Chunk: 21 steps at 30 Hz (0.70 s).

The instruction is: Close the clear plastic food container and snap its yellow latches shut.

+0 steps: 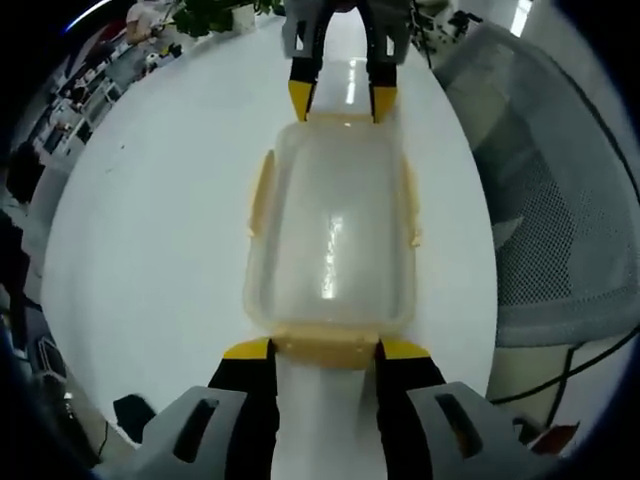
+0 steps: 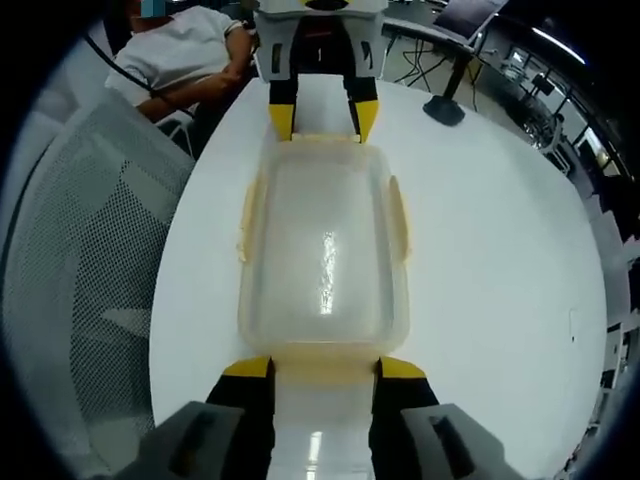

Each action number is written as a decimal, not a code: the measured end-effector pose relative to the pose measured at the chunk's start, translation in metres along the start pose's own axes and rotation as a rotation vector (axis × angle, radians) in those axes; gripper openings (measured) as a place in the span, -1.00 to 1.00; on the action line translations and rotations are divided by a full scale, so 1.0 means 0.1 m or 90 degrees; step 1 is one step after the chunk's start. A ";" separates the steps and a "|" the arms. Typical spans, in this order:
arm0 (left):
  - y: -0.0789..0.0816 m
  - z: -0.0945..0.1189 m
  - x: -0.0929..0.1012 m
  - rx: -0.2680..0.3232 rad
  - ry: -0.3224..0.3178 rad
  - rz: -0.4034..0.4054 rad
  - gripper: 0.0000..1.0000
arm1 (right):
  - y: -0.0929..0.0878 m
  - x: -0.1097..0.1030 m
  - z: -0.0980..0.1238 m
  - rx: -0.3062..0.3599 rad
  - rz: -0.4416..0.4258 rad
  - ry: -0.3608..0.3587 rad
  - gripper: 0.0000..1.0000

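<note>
White round table [image 1: 150, 250] carries the scene, with a grey mesh chair [image 1: 560, 220] at 3 o'clock in the left gripper view. Nearest, at 6 o'clock, my left gripper [image 1: 325, 350] stands with its yellow-tipped jaws apart, one at each end of the near yellow latch [image 1: 325, 350] of the clear plastic food container [image 1: 330, 230]; whether they touch it I cannot tell. That container lies mid-table with its lid on, side latches [image 1: 262, 190] flared outward. Beyond it, at 12 o'clock, my right gripper [image 1: 340, 100] meets the far end. In the right gripper view, my right gripper [image 2: 325, 368] likewise spreads around its near latch [image 2: 325, 372], and a seated person [image 2: 185, 50] shows at 11 o'clock.
</note>
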State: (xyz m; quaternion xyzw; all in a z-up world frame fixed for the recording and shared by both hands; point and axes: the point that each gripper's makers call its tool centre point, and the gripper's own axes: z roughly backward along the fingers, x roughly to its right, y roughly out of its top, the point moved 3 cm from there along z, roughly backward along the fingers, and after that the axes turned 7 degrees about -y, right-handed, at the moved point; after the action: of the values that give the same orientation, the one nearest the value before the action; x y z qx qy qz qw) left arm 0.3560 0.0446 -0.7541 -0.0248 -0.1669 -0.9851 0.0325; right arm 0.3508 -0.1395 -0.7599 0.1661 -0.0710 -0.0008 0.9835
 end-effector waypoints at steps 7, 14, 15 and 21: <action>0.04 0.05 0.03 -0.006 -0.002 -0.004 -0.29 | 0.00 -0.03 0.06 0.001 -0.005 -0.002 -0.32; 0.05 0.11 0.05 -0.006 0.006 -0.006 -0.29 | 0.03 -0.02 0.15 0.007 -0.006 -0.006 -0.32; 0.06 0.12 0.04 -0.004 0.008 -0.005 -0.29 | 0.03 -0.02 0.16 0.009 -0.007 -0.005 -0.32; 0.08 0.15 0.06 -0.002 0.011 -0.002 -0.30 | 0.05 -0.01 0.25 0.014 -0.005 -0.006 -0.32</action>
State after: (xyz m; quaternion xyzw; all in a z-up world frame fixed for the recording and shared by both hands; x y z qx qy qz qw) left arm 0.3511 0.0417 -0.7372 -0.0164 -0.1648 -0.9857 0.0324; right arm 0.3461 -0.1430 -0.7352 0.1771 -0.0749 -0.0047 0.9813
